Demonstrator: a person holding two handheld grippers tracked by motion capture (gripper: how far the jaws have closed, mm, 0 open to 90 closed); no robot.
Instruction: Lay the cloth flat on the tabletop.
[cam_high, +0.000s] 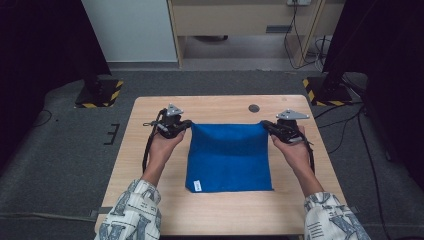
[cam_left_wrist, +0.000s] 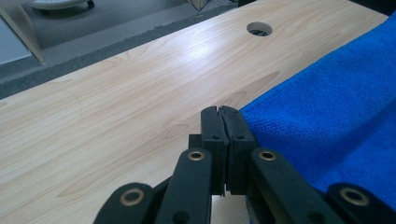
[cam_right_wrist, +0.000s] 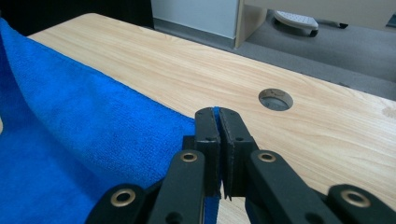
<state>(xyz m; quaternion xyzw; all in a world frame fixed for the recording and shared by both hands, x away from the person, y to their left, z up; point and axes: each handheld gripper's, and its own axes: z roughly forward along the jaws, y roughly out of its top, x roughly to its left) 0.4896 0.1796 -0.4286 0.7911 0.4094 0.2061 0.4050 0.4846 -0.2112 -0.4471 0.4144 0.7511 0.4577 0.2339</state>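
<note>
A blue cloth lies spread on the wooden table, with a small white tag at its near left corner. My left gripper is shut at the cloth's far left corner. In the left gripper view its jaws are pressed together right where the blue cloth ends. My right gripper is shut on the far right corner. In the right gripper view a sliver of blue cloth shows between that gripper's closed jaws. The far edge is raised slightly between the two grippers.
A round cable hole sits in the table just beyond the cloth's far edge. Bare wood runs along the far edge and both sides. Stand bases with yellow-black tape rest on the floor past the table.
</note>
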